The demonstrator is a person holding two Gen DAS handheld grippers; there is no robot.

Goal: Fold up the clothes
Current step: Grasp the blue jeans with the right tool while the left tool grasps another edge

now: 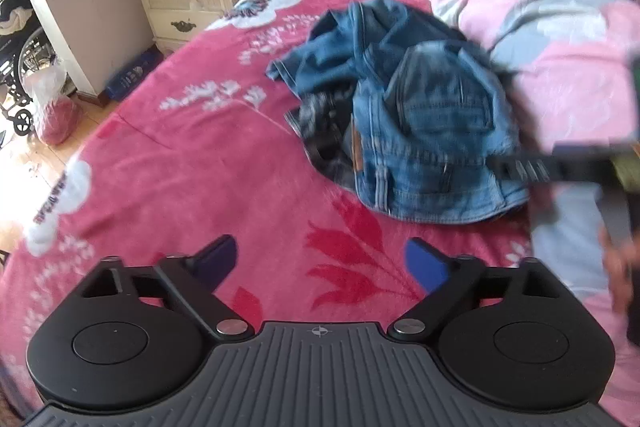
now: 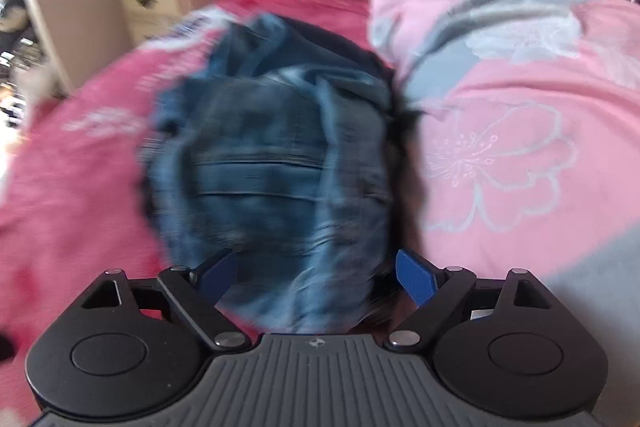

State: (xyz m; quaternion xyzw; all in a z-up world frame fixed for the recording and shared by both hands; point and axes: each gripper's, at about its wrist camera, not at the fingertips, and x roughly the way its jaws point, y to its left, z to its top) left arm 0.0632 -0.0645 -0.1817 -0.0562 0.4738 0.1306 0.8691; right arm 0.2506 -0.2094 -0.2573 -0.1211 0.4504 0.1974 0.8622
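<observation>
Denim in a crumpled heap, the jeans [image 1: 404,115] lie unfolded on the red floral bedspread [image 1: 192,163], touching the pink quilt [image 1: 560,39]. By my judgement nothing is folded yet: spreading them flat and every fold remain. The left gripper [image 1: 322,267] hangs released over bare bedspread, the heap ahead and slightly to its right, apart from it. The right gripper [image 2: 316,277] is spread wide with the near edge of the heap between its fingers, not yet clamped.
</observation>
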